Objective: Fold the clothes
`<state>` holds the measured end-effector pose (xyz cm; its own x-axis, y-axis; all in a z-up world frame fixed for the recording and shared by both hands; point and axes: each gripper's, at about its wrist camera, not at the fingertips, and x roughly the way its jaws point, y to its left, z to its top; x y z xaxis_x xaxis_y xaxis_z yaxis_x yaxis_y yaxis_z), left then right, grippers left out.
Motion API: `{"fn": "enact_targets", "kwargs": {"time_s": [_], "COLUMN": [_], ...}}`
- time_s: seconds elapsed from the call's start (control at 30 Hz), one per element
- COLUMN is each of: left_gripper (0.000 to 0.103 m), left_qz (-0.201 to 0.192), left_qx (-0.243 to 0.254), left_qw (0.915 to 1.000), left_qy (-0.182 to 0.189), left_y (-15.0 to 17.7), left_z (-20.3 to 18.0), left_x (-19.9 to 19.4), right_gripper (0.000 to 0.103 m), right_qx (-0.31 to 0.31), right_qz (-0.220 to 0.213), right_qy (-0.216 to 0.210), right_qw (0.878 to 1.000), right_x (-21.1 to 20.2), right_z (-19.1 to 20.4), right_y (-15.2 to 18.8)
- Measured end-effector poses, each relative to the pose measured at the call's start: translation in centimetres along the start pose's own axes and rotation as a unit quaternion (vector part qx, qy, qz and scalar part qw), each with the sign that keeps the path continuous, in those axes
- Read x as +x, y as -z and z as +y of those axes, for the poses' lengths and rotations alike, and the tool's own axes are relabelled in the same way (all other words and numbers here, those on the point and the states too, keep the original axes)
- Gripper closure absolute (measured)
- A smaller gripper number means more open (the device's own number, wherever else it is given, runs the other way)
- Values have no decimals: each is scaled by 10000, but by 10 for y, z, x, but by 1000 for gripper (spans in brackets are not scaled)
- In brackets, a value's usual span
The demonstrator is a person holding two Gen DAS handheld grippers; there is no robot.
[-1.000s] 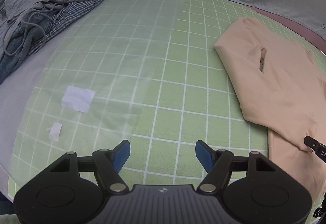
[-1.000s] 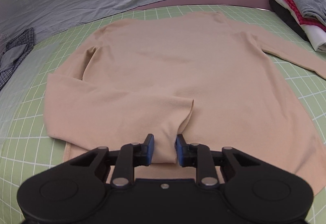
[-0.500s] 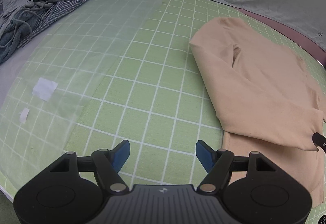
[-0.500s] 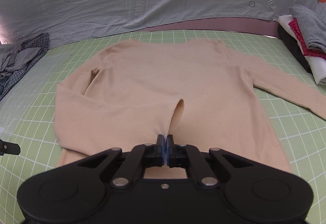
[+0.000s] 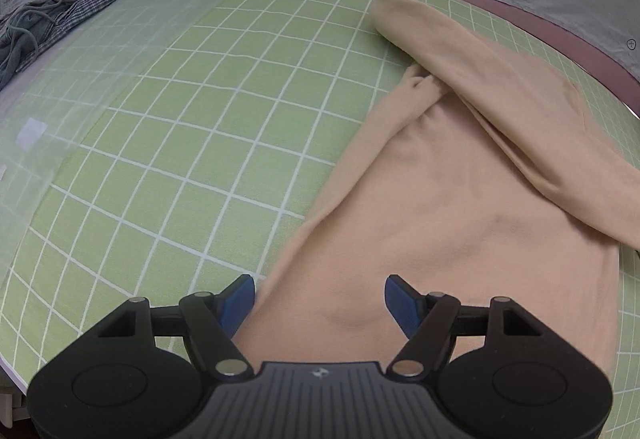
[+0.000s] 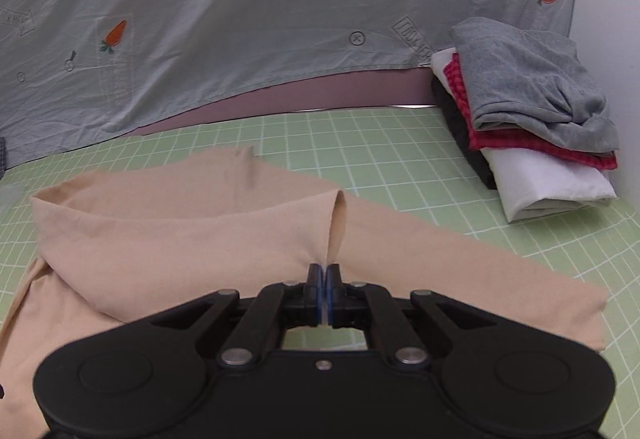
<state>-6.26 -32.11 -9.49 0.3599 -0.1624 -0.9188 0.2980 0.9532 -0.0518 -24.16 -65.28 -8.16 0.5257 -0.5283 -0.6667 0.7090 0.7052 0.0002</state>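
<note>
Right tongs (image 6: 324,275) clamping peach top's (image 5: 460,207) cuff, sleeve folded leftward across body

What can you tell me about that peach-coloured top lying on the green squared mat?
The peach top is a plain long-sleeved garment of soft, thin, stretchy-looking knit. It lies mostly flat on the green grid mat, partly folded: one sleeve is drawn across the body. The right gripper is shut on that sleeve's cuff, lifting it so the cuff's opening gapes. The other sleeve stretches out flat to the right. The left gripper is open over the hem area, not pinching it.
</note>
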Motion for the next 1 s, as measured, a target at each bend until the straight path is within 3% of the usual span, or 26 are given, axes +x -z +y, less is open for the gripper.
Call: {"fn": "enact_targets", "kwargs": {"time_s": [0.2,0.23,0.33,0.4,0.53,0.67,1.0], "left_gripper": [22,21,16,16,15,14,13], "left_qz": [-227,-280,-437,-512,-587,-636,-537], "left_qx": [-188,-198,-213,-237,-190,180,652], "left_qw": [9993,9991,9984,9979,9978,9977,9964], "left_qy": [-227,-236,-279,-309,-227,-128,119], "left_y": [3,4,6,6,6,7,-11], "left_z": [9,11,20,26,47,72,154], "left_x": [-12,-14,-20,-23,-29,-34,-30], "right_gripper": [98,94,42,33,0,0,0], "right_qx": [49,26,-78,-59,-27,-79,-171], "right_qz": [5,-7,-97,-147,-309,-304,-174], "right_qy": [481,488,438,267,18,-136,59], "right_qw": [9988,9988,9990,9995,9995,9994,9997], "right_x": [23,21,13,5,-15,-36,-74], "right_z": [-27,-24,-8,7,40,85,215], "right_y": [-5,-3,5,12,25,40,81]}}
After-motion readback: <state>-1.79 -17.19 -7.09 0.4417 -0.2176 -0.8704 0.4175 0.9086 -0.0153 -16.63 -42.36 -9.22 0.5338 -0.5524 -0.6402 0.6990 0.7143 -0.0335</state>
